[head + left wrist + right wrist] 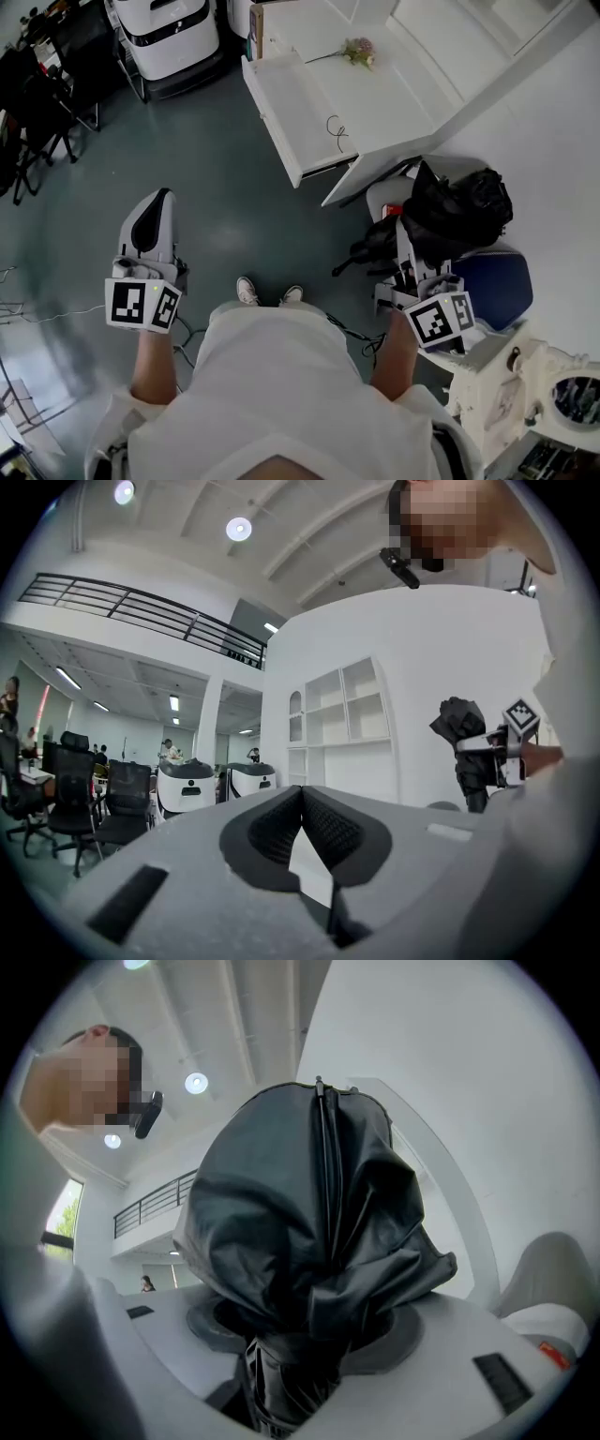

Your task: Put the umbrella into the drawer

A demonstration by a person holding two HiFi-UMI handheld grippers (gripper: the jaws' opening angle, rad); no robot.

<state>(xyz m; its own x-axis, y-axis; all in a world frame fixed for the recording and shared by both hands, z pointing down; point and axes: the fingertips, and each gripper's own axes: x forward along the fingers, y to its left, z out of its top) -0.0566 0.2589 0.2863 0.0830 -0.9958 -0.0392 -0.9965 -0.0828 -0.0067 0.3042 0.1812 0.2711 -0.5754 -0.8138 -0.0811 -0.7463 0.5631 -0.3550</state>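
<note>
A folded black umbrella (452,208) stands out of my right gripper (418,251), whose jaws are shut on its lower part. In the right gripper view the crumpled canopy of the umbrella (309,1232) fills the middle and hides the pads. My left gripper (157,201) is held at the left over the floor, shut and with nothing in it; its dark pads (281,822) meet at the tips. From the left gripper view the umbrella (463,731) shows at the right. A white drawer (281,105) stands pulled out of the white cabinet (394,84) ahead of me.
A small flower bunch (359,51) and a thin black cord (336,131) lie on the white surface beside the drawer. White wheeled machines (173,37) and black office chairs (37,103) stand at the far left. A blue seat (499,286) and a white device (525,394) are at my right.
</note>
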